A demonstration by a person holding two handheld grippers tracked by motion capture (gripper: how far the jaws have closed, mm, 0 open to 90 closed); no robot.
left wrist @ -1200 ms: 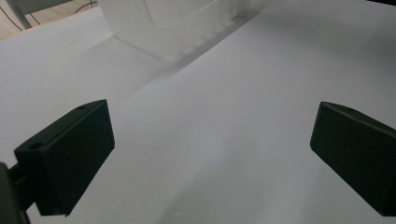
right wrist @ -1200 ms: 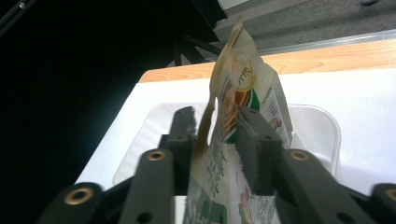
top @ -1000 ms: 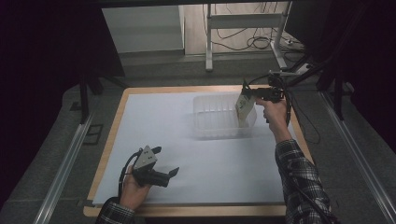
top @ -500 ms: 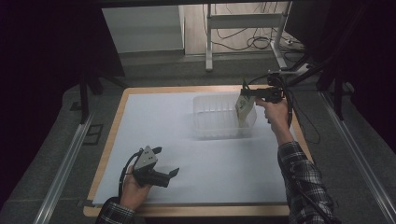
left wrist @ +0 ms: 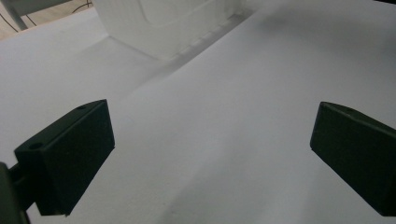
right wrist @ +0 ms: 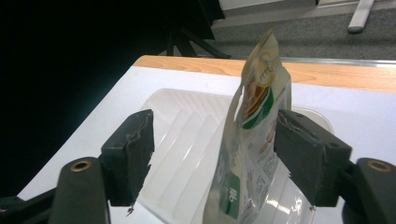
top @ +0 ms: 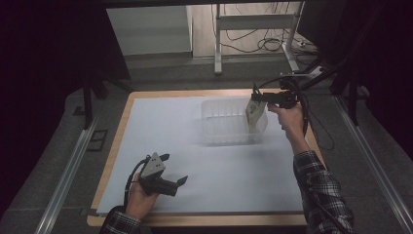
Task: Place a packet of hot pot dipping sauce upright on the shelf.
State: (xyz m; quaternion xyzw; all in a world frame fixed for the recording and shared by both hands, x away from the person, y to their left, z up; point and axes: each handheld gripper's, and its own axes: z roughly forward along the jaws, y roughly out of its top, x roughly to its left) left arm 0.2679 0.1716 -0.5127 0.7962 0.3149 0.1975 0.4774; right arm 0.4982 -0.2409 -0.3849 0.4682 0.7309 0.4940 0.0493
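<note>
A clear plastic tub (top: 225, 124) stands on the white sheet right of centre. A printed cream and green pouch (top: 254, 116) stands upright in its right end. My right gripper (top: 255, 97) hovers over that end. In the right gripper view my right gripper (right wrist: 217, 140) is open. The pouch (right wrist: 254, 140) stands between the jaws, close against the right one and well apart from the left, over the ribbed tub (right wrist: 154, 100). My left gripper (top: 174, 168) rests open at the sheet's near left. Between its jaws my left gripper (left wrist: 210, 140) has bare sheet, with the tub (left wrist: 159, 28) farther off.
The white sheet (top: 170, 126) covers a wooden table (top: 124, 119) whose edge shows around it. Metal rails (top: 68, 170) run along both sides on the grey floor. A desk frame (top: 253, 22) and cables lie beyond the far edge.
Hardly anything differs: the right gripper stays over the tub's right end with the pouch under it, and the left gripper keeps its place.
</note>
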